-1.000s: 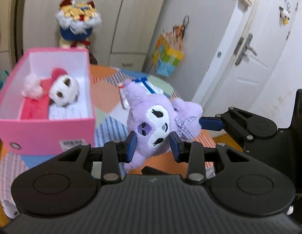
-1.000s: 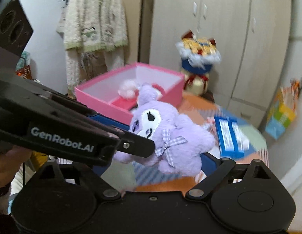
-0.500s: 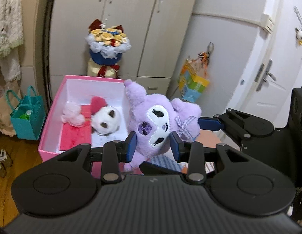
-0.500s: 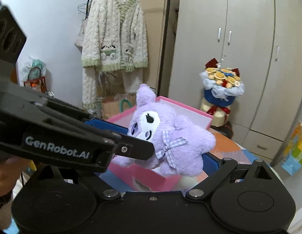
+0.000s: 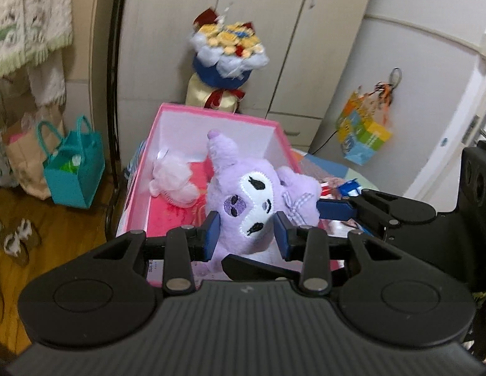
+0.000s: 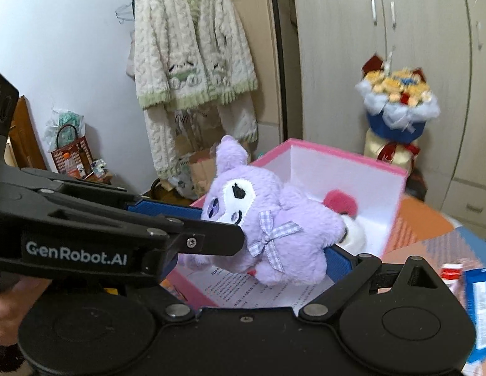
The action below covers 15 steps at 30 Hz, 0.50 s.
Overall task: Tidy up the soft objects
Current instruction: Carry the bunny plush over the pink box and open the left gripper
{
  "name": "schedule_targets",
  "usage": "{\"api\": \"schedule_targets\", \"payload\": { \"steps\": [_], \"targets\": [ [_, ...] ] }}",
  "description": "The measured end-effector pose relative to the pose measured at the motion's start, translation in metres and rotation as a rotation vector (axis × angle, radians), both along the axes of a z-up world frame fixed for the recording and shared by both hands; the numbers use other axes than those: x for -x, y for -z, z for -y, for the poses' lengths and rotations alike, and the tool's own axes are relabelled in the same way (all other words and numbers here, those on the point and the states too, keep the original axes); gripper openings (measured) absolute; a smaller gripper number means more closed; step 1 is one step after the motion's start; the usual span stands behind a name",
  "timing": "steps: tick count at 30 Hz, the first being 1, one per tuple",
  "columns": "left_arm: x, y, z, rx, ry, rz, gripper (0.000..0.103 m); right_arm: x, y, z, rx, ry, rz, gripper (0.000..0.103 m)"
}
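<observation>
A purple plush toy (image 5: 249,200) with a white face and a checked bow is held by both grippers above the open pink box (image 5: 211,116). My left gripper (image 5: 246,233) is shut on its head. My right gripper (image 6: 274,244) is shut on its body; its blue pad also shows at the right in the left wrist view (image 5: 333,210). The same plush shows in the right wrist view (image 6: 268,222) over the box (image 6: 346,156). Inside the box lie a pink-and-white plush (image 5: 174,178) and a white plush with a red cap (image 6: 340,200).
A flower bouquet (image 5: 227,53) stands behind the box by the wardrobe. A teal bag (image 5: 73,169) sits on the floor at the left. A blue packet (image 6: 481,300) lies on the patterned tablecloth at the right. A knitted cardigan (image 6: 192,47) hangs on the wall.
Both grippers have carried the purple plush leftwards from over the tablecloth to above the pink box and tilted down towards its inside. The grip on the plush is unchanged.
</observation>
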<state>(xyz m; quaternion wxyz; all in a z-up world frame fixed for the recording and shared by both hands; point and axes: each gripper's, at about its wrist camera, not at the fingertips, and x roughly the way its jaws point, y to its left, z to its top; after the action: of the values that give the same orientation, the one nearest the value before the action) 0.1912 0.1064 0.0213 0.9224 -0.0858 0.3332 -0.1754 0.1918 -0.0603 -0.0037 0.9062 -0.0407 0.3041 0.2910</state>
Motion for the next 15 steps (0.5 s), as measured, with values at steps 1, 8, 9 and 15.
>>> {"api": "schedule_targets", "payload": {
  "steps": [1,8,9,15],
  "targets": [
    [-0.006,0.005,-0.004,0.012,-0.004,-0.022,0.036,-0.006,0.003,-0.001,-0.002,-0.003,-0.016,0.098],
    [-0.040,0.028,-0.019,0.040,-0.032,-0.137,0.035,-0.039,0.020,-0.009,-0.006,-0.060,-0.127,0.098],
    [-0.042,0.031,-0.020,0.042,-0.033,-0.151,0.035,-0.041,0.021,-0.011,0.003,-0.073,-0.132,0.098],
    [-0.049,0.036,-0.015,0.025,-0.058,-0.157,0.035,-0.053,0.025,-0.023,0.081,-0.087,-0.140,0.096]
  ]
}}
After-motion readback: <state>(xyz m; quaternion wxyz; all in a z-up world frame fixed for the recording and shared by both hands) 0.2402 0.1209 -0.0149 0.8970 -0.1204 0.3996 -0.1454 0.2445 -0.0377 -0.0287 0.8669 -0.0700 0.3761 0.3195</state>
